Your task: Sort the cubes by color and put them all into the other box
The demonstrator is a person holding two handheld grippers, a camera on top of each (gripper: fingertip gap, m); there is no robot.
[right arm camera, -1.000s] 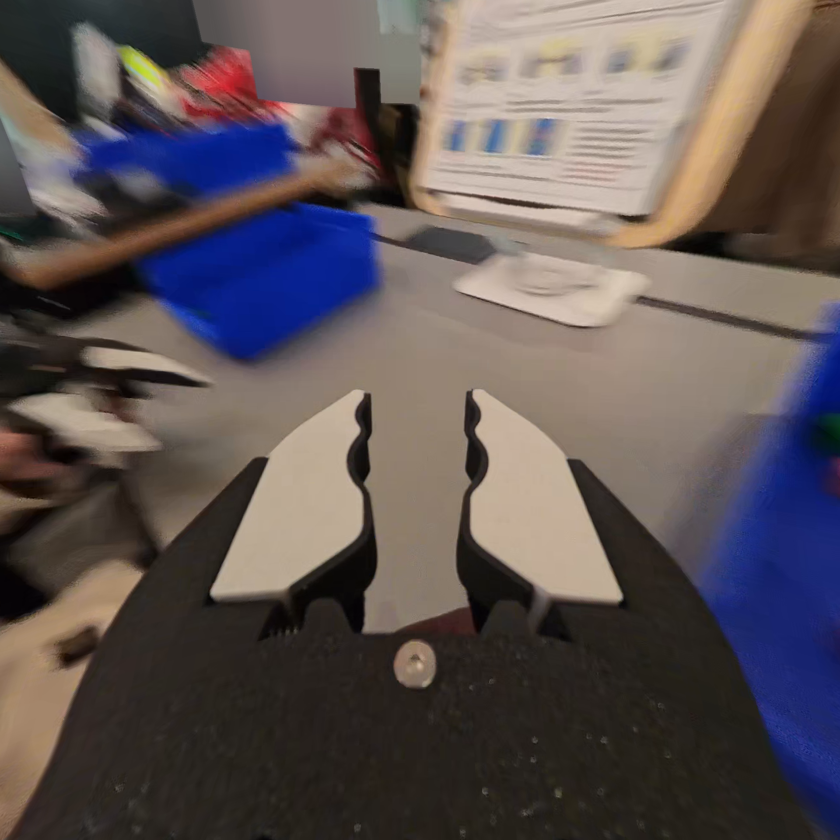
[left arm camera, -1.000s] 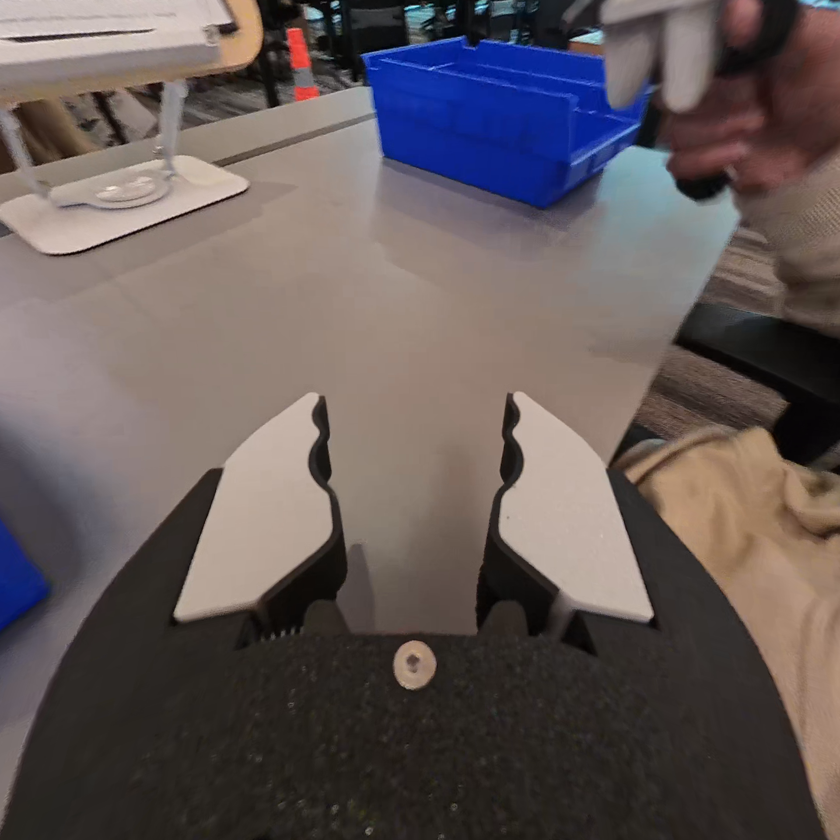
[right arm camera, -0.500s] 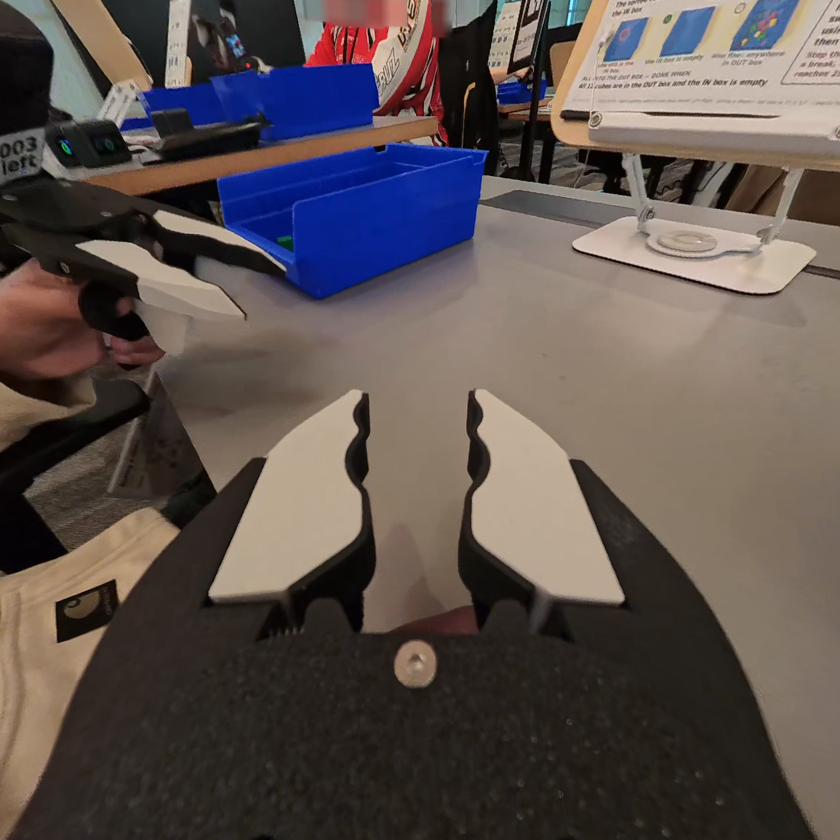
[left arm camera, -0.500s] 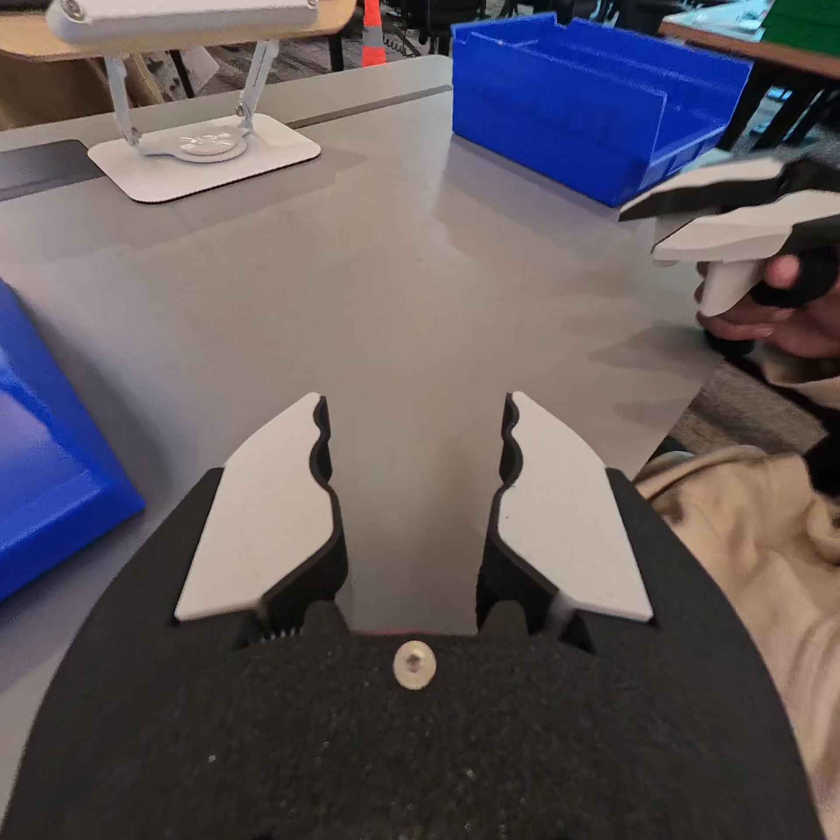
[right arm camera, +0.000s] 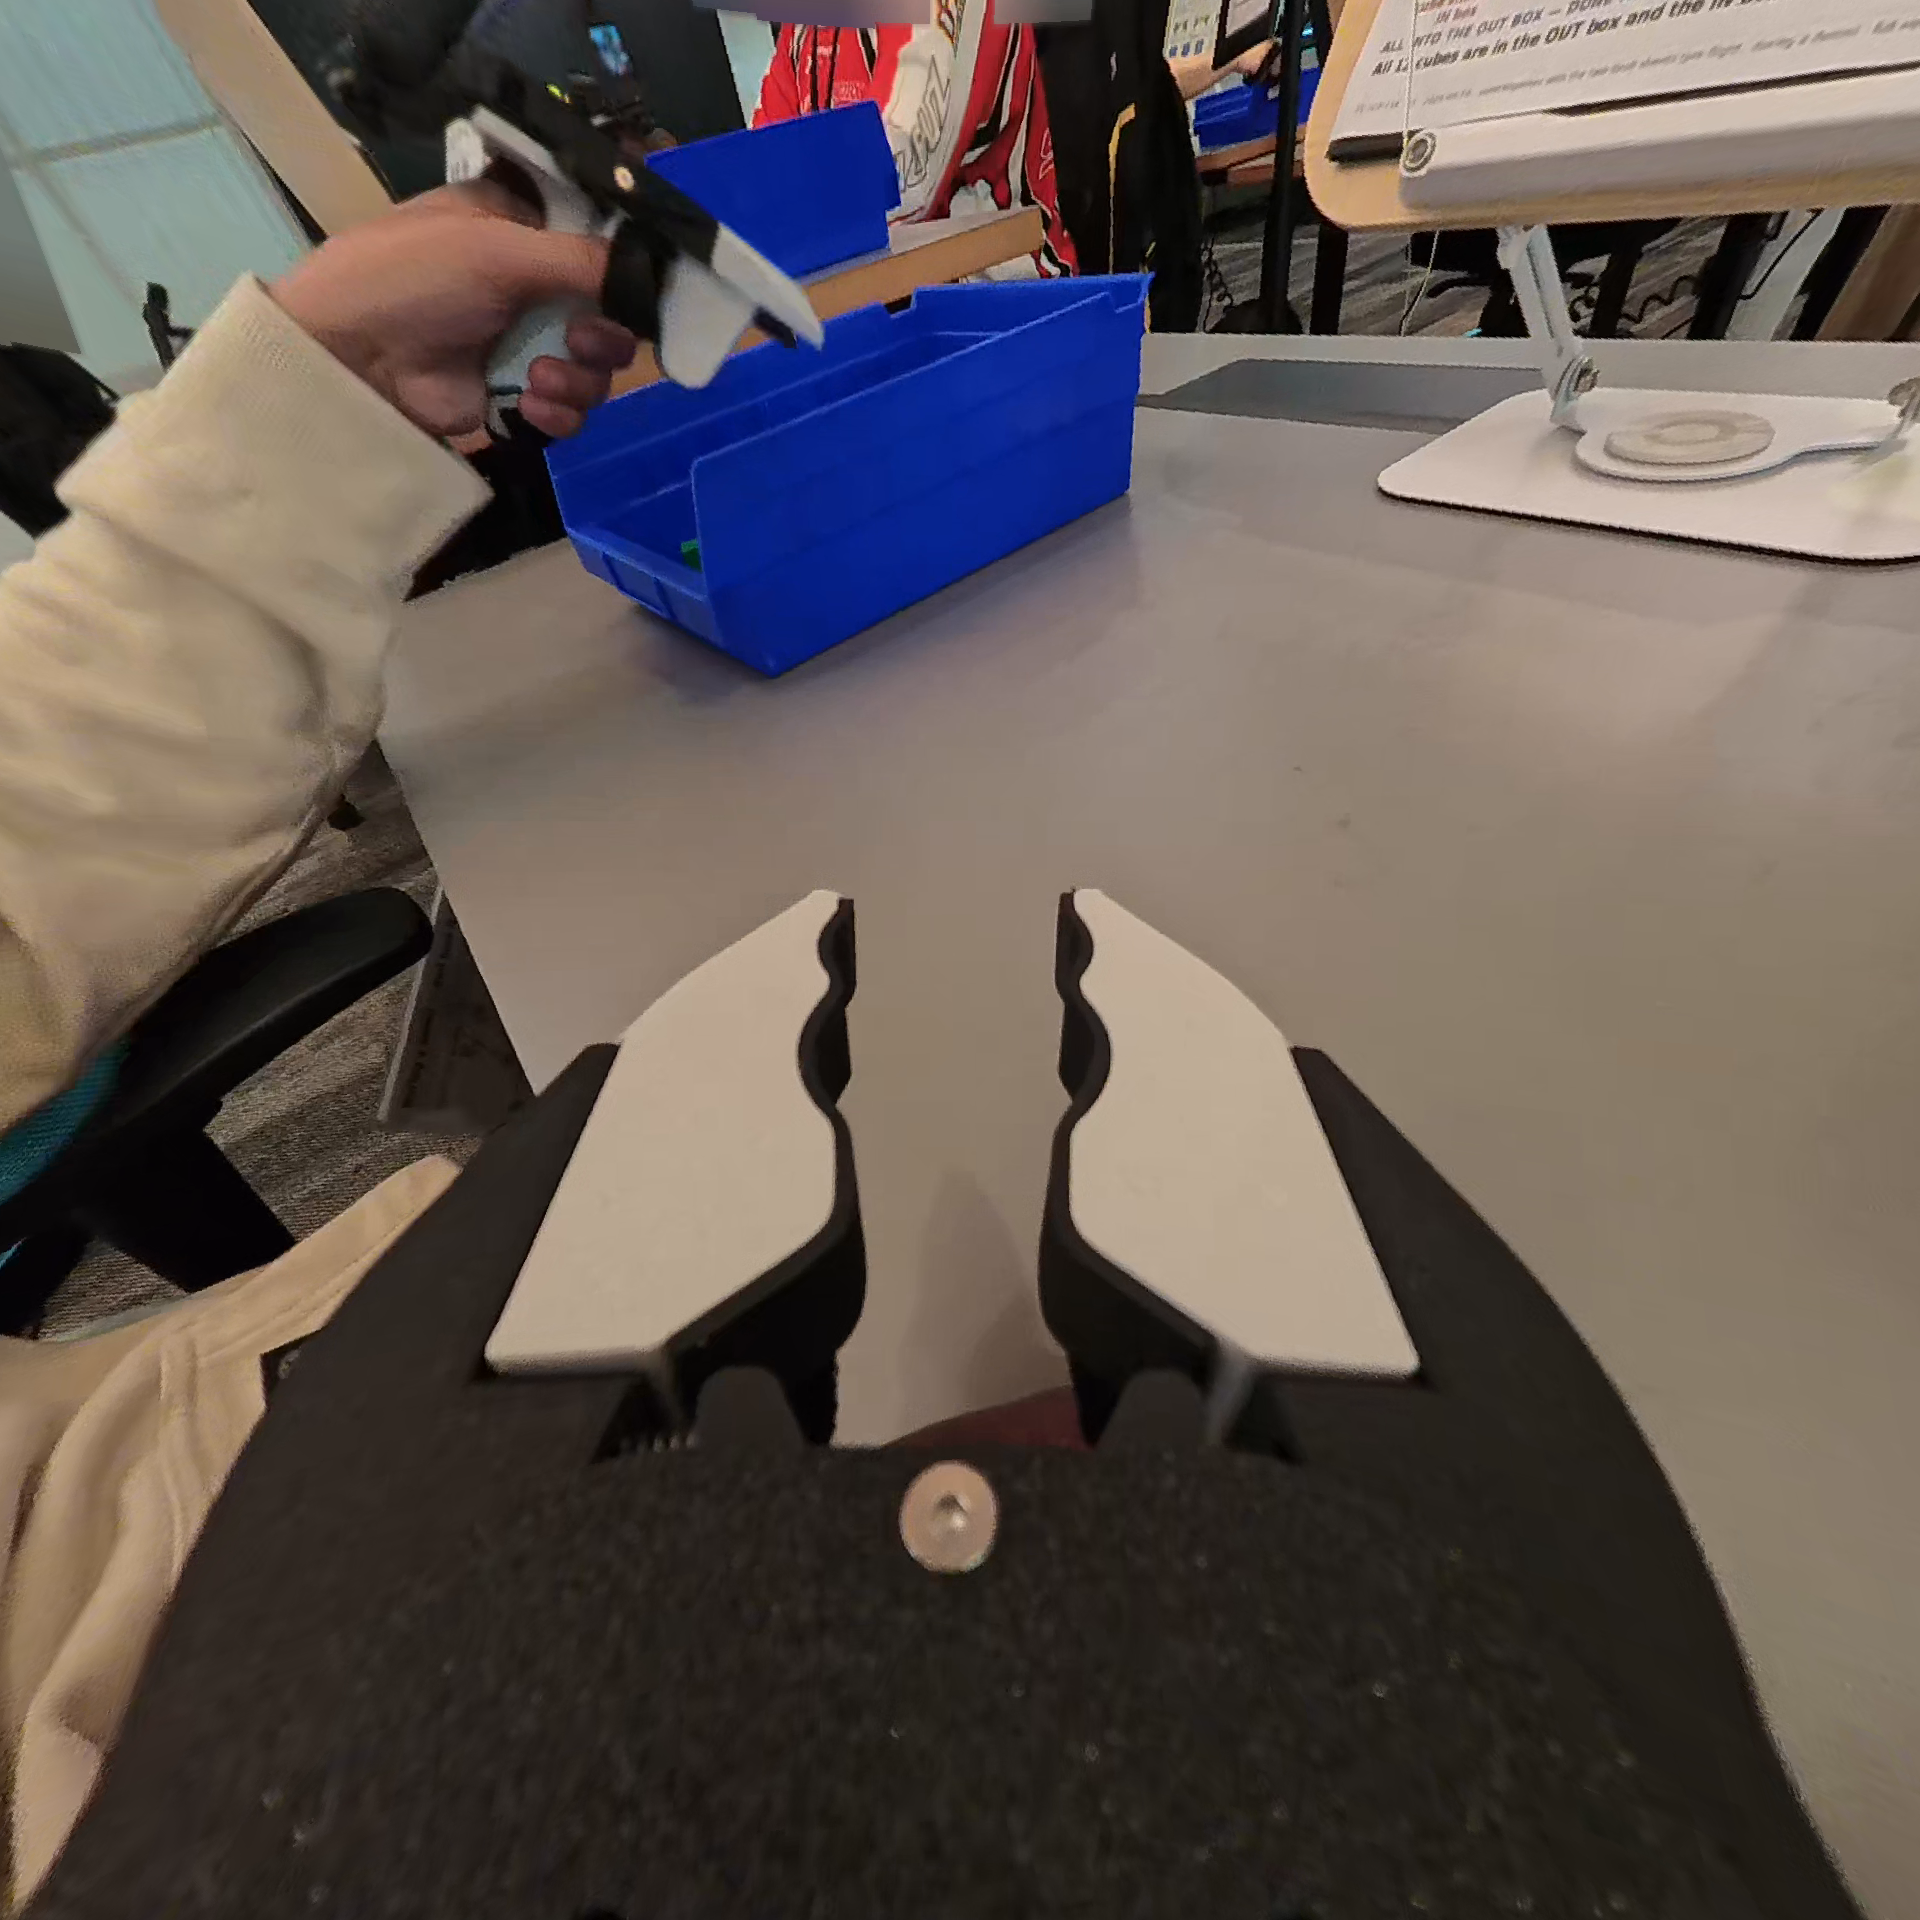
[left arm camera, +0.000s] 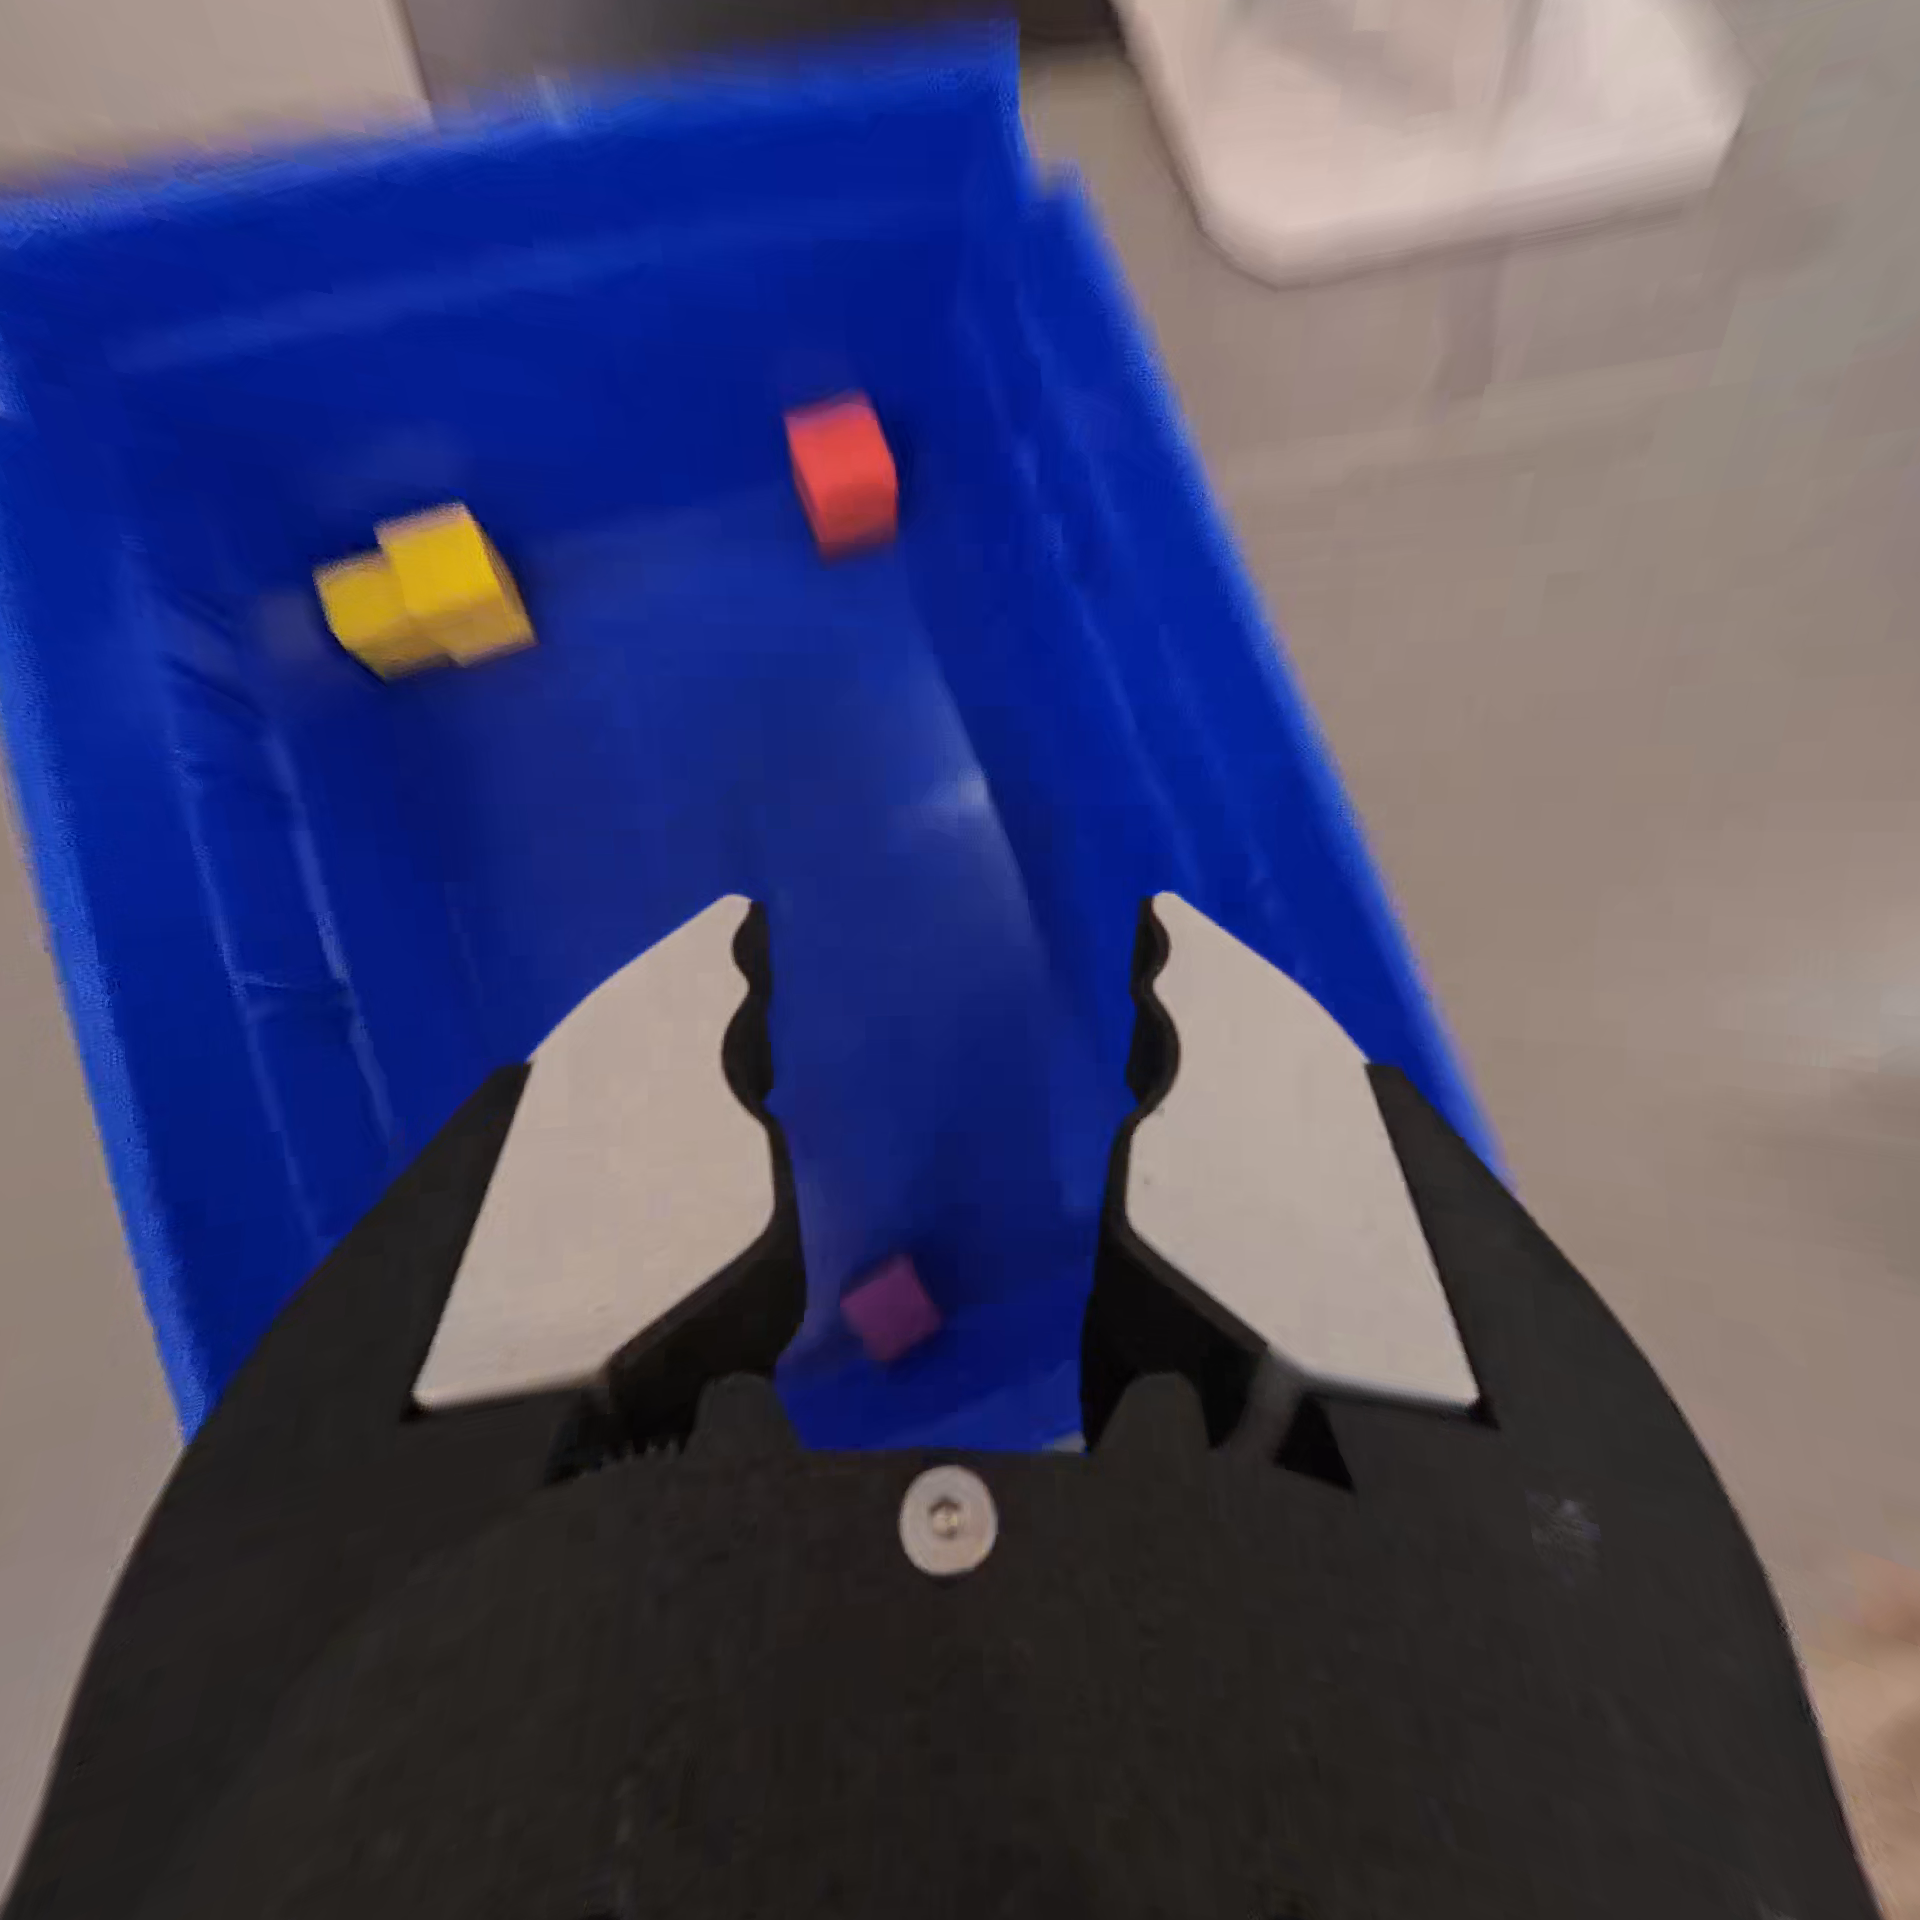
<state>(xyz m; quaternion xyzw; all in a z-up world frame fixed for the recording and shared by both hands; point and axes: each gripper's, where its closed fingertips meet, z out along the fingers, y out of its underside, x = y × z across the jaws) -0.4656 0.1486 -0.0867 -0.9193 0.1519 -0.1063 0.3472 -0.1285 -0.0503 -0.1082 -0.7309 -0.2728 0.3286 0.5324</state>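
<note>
In the left wrist view I look down into a blue box (left arm camera: 1174,582), blurred by motion. In it lie two yellow cubes (left arm camera: 426,592) side by side, a red cube (left arm camera: 842,473) and a purple cube (left arm camera: 888,1304). My left gripper (left arm camera: 948,904) is open and empty above the box. The purple cube shows between its fingers, lower down. In the right wrist view my right gripper (right arm camera: 954,899) is open and empty over the grey table (right arm camera: 1351,831). The same blue box (right arm camera: 914,488) stands far left, with the left gripper (right arm camera: 727,281) above it. A green cube (right arm camera: 690,551) shows at its low front.
A white stand base (right arm camera: 1662,468) with a tilted board stands at the back right of the table; it also shows in the left wrist view (left arm camera: 1455,135). The table edge runs on the left, with a black chair (right arm camera: 260,997) and my cream sleeve (right arm camera: 187,623) beyond it.
My left gripper has swung from the bare table to above the blue box and tipped down into it. My right gripper has stayed open and barely moved.
</note>
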